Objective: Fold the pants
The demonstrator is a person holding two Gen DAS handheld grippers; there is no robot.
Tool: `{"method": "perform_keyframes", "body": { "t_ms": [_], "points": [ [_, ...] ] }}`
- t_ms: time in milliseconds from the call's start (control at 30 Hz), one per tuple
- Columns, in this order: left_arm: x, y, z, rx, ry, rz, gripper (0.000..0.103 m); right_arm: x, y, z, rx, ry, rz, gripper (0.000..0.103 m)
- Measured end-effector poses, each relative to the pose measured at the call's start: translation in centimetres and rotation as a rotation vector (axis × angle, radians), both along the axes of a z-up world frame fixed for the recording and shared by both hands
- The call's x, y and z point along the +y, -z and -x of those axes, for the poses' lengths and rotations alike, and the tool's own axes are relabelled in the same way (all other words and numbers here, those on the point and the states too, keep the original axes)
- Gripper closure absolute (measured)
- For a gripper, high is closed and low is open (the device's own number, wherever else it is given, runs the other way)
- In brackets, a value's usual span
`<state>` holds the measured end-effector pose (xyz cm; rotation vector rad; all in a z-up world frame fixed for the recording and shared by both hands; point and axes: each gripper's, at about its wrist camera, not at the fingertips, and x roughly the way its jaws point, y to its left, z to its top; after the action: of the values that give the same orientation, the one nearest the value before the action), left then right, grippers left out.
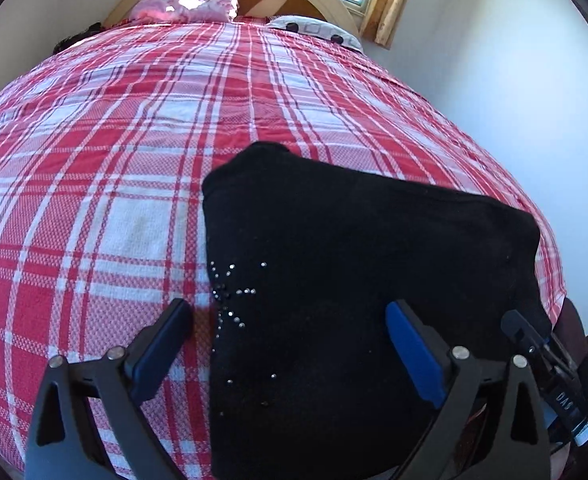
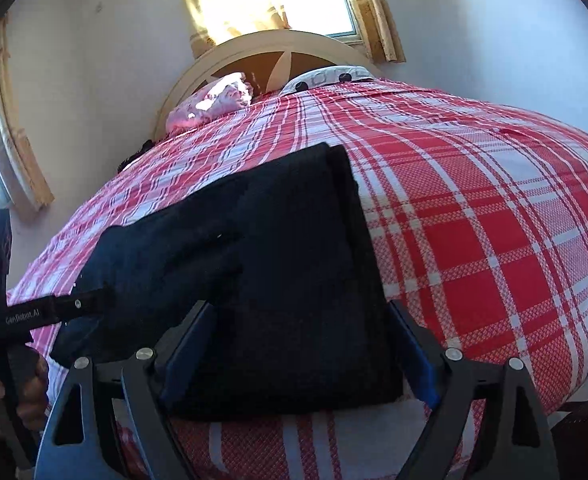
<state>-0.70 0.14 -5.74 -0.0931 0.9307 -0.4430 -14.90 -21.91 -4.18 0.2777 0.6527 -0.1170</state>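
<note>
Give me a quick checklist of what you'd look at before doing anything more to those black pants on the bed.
1. Pants lie folded on the checked bedspread: ok.
2. Left gripper has let go, jaws wide: ok.
3. Right gripper has let go, jaws wide with the pants' near edge between them: ok.
4. Fold edges line up: the right edge looks straight; the left side bunches: not ok.
5. Pants clear of the pink pillow: ok.
6. Layers underneath lie flat: cannot tell.
</note>
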Motion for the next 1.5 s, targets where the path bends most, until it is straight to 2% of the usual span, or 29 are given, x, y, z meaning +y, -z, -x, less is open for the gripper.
{"method": "perform_keyframes", "body": {
  "t_ms": [67, 167, 200, 233, 267, 400, 533, 633, 733, 767, 833, 900, 967, 1033, 1067, 1100, 1167, 1233, 1267, 1300, 1333, 1400, 1433, 1500],
  "points": [
    [0.0, 0.0, 0.2, -0.003, 0.002, -0.003, 0.002, -0.3, 0.0, 0.4, -0.002, -0.012, -0.039, 0.016],
    [-0.1, 0.0, 0.4, 0.001, 0.01, 0.003, 0.002, -1.4, -0.1, 0.9, -0.019, -0.032, -0.168, 0.016],
    [-0.2, 0.0, 0.5, 0.008, 0.025, 0.011, 0.004, -1.9, -0.1, 1.1, -0.023, -0.04, -0.218, 0.016],
    [-0.3, -0.1, 0.6, 0.014, 0.046, 0.025, 0.012, -2.4, 0.0, 1.2, -0.03, -0.049, -0.283, 0.016],
    [-0.4, -0.1, 0.7, 0.019, 0.061, 0.038, 0.015, -3.0, 0.2, 1.4, -0.039, -0.06, -0.361, 0.016],
    [-0.3, -0.1, 0.9, 0.016, 0.072, 0.041, 0.018, -4.7, 1.3, 2.0, -0.077, -0.086, -0.593, 0.016],
    [-0.1, -0.2, 1.0, 0.021, 0.067, 0.05, 0.022, -5.5, 1.7, 2.3, -0.091, -0.078, -0.66, 0.017],
    [-0.2, -0.3, 1.1, 0.013, 0.073, 0.046, 0.025, -5.5, 1.0, 2.7, -0.076, -0.045, -0.623, 0.017],
    [-0.5, -0.4, 1.4, -0.002, 0.08, 0.037, 0.033, -5.4, -0.5, 3.5, -0.085, 0.036, -0.434, 0.017],
    [-0.6, -0.4, 1.5, -0.009, 0.086, 0.035, 0.036, -5.4, -0.6, 3.4, -0.08, 0.038, -0.409, 0.017],
    [-0.9, -0.6, 1.7, -0.02, 0.094, 0.03, 0.044, -5.4, 0.2, 2.7, -0.046, 0.02, -0.429, 0.016],
    [-1.0, -0.7, 1.8, -0.026, 0.1, 0.026, 0.048, -4.4, 0.0, 2.6, -0.05, -0.006, -0.39, 0.017],
    [-0.7, -0.9, 1.5, -0.014, 0.09, 0.048, 0.054, -2.9, 0.0, 1.8, -0.03, -0.071, -0.38, 0.039],
    [-0.3, -0.9, 1.2, 0.012, 0.082, 0.083, 0.056, -1.5, 0.0, 1.5, -0.004, -0.06, -0.316, 0.043],
    [-0.2, -0.8, 1.1, 0.022, 0.081, 0.098, 0.056, -1.2, -0.1, 1.4, 0.0, -0.055, -0.29, 0.05],
    [0.0, -0.7, 1.0, 0.03, 0.079, 0.114, 0.056, -1.3, 0.0, 1.4, 0.003, -0.05, -0.295, 0.053],
    [0.3, -0.6, 1.0, 0.047, 0.073, 0.144, 0.056, -2.4, 0.5, 1.6, -0.008, -0.036, -0.374, 0.059],
    [0.5, -0.3, 0.9, 0.063, 0.06, 0.174, 0.051, -3.0, 0.8, 1.7, -0.012, -0.027, -0.414, 0.061],
    [0.6, 0.0, 0.7, 0.077, 0.052, 0.19, 0.049, -2.9, 0.7, 1.7, -0.009, -0.026, -0.402, 0.062],
    [0.7, 0.4, 0.6, 0.098, 0.041, 0.203, 0.038, -2.6, 0.6, 1.6, -0.004, -0.026, -0.377, 0.062],
    [0.8, 0.6, 0.5, 0.114, 0.036, 0.213, 0.036, -1.8, 0.2, 1.5, 0.007, -0.03, -0.323, 0.063],
    [0.7, 0.7, 0.4, 0.115, 0.03, 0.218, 0.036, -1.2, -0.1, 1.4, 0.022, -0.039, -0.254, 0.064],
    [0.6, 0.6, 0.5, 0.113, 0.033, 0.211, 0.04, -0.9, -0.2, 1.4, 0.027, -0.041, -0.236, 0.065],
    [0.5, 0.4, 0.7, 0.105, 0.051, 0.217, 0.054, -1.2, 0.0, 1.4, 0.025, -0.037, -0.246, 0.065]
  ]
}}
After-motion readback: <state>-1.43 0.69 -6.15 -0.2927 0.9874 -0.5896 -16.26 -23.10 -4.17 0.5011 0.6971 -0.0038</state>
